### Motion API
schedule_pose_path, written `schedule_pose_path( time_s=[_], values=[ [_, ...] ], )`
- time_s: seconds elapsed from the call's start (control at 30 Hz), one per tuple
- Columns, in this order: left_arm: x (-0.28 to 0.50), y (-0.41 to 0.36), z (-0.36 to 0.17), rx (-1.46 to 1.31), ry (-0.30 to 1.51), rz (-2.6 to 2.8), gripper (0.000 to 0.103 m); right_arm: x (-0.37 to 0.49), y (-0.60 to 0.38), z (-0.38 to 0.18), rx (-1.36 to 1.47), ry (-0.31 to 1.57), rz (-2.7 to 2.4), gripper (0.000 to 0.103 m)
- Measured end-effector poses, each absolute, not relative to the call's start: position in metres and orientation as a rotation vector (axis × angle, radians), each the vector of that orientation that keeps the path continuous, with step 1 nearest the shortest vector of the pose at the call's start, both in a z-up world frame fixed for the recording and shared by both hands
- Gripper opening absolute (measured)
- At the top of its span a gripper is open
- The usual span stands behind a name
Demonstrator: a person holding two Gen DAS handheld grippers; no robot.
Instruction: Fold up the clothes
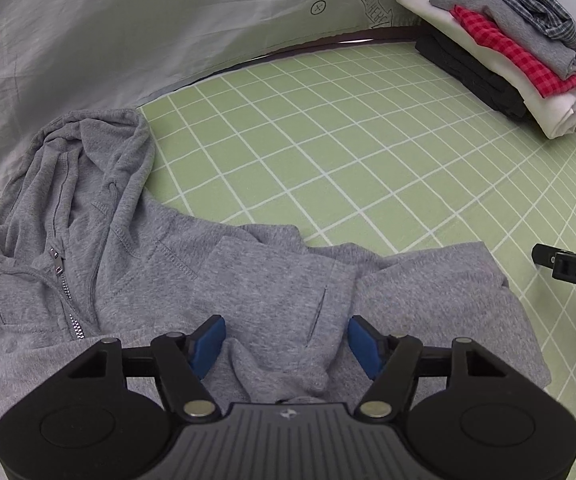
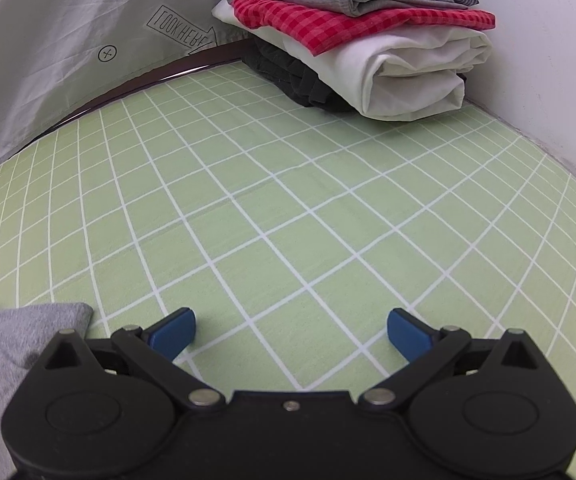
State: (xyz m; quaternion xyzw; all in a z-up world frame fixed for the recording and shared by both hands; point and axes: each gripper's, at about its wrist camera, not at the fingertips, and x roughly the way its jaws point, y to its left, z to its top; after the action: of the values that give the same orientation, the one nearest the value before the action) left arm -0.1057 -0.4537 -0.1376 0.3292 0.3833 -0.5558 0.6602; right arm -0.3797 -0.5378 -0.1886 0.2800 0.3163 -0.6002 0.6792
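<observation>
The left gripper (image 1: 285,340) hung open directly over the grey zip hoodie (image 1: 247,280), a raised fold between its untouching pads. The right gripper (image 2: 291,332), also open and empty, was over bare green checked sheet (image 2: 288,184), the hoodie lying off to its left.

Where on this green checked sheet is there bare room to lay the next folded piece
The wide middle of the green checked sheet is bare, between the grey zip hoodie and the stack of folded clothes. It is crowded in the far corner by the wall, under that stack.

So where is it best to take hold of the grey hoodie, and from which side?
Probably the raised fold of the hoodie lying between the open left gripper; come from above. The ridge stands up from the flat cloth, so the pads can pinch it.
</observation>
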Motion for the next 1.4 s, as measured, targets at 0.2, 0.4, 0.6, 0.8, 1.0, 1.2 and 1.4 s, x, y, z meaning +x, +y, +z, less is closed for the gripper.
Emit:
schedule_pose_path(
  time_s=[0.2, 0.4, 0.6, 0.8, 1.0, 1.2, 1.4],
  values=[
    [-0.109, -0.455, -0.144, 0.780, 0.856, -1.253, 0.068, -0.380, -0.538, -0.189, 0.623, 0.704, -1.350, 0.103],
    [-0.105, -0.453, -0.147, 0.766, 0.855, -1.248, 0.042, -0.381, -0.538, -0.190, 0.621, 0.699, -1.351, 0.103],
    [-0.088, -0.441, -0.129, 0.654, 0.872, -1.212, 0.016, -0.380, -0.537, -0.191, 0.620, 0.704, -1.349, 0.103],
    [-0.064, -0.403, -0.087, 0.518, 0.769, -1.133, 0.015, -0.373, -0.530, -0.187, 0.585, 0.745, -1.339, 0.103],
    [-0.020, -0.343, -0.050, 0.301, 0.737, -1.017, 0.015, -0.354, -0.499, -0.173, 0.516, 0.779, -1.270, 0.103],
    [0.007, -0.300, -0.021, 0.204, 0.647, -0.970, 0.015, -0.327, -0.461, -0.158, 0.454, 0.785, -1.194, 0.103],
    [0.038, -0.256, -0.009, 0.144, 0.606, -0.924, 0.014, -0.296, -0.423, -0.144, 0.406, 0.786, -1.130, 0.103]
  ],
)
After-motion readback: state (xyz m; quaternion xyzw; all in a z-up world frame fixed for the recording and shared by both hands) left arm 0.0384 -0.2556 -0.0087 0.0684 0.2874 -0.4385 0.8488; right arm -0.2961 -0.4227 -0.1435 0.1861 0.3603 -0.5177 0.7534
